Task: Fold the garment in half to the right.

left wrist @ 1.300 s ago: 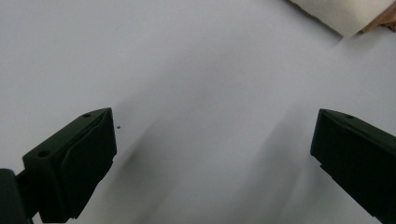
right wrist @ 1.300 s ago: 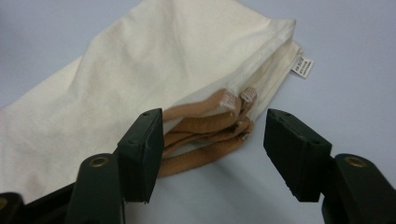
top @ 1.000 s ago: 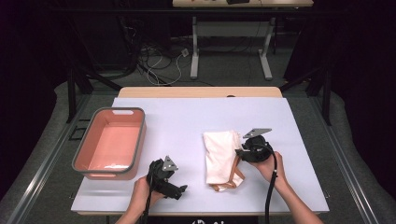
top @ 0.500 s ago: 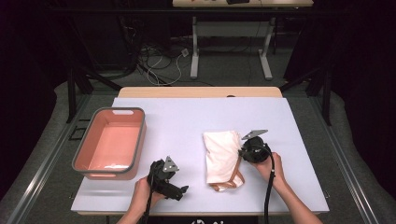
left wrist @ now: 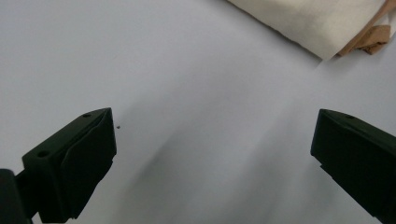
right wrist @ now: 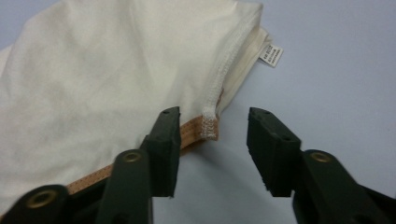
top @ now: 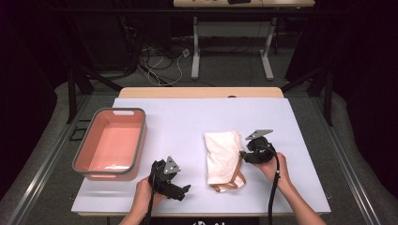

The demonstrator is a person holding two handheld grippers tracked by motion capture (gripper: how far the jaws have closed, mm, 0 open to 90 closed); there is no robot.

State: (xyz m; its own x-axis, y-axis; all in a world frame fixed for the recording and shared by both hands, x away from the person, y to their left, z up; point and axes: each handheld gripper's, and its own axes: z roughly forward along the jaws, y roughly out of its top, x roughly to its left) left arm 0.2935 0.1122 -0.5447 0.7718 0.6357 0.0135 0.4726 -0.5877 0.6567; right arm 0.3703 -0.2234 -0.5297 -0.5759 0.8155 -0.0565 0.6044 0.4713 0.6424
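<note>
Beside the cloth bag's (right wrist: 116, 84) hem, small unreadable label (right wrist: 271, 55).

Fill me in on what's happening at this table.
A person works at a white table with a gripper in each hand. The right gripper is open at the edge of a folded cream cloth bag with tan straps; a stitched corner of the bag lies between its jaws, not yet pinched. The left gripper is wide open over bare table, near the bag but apart from it. A pink tub sits at the left, apparently empty.
</note>
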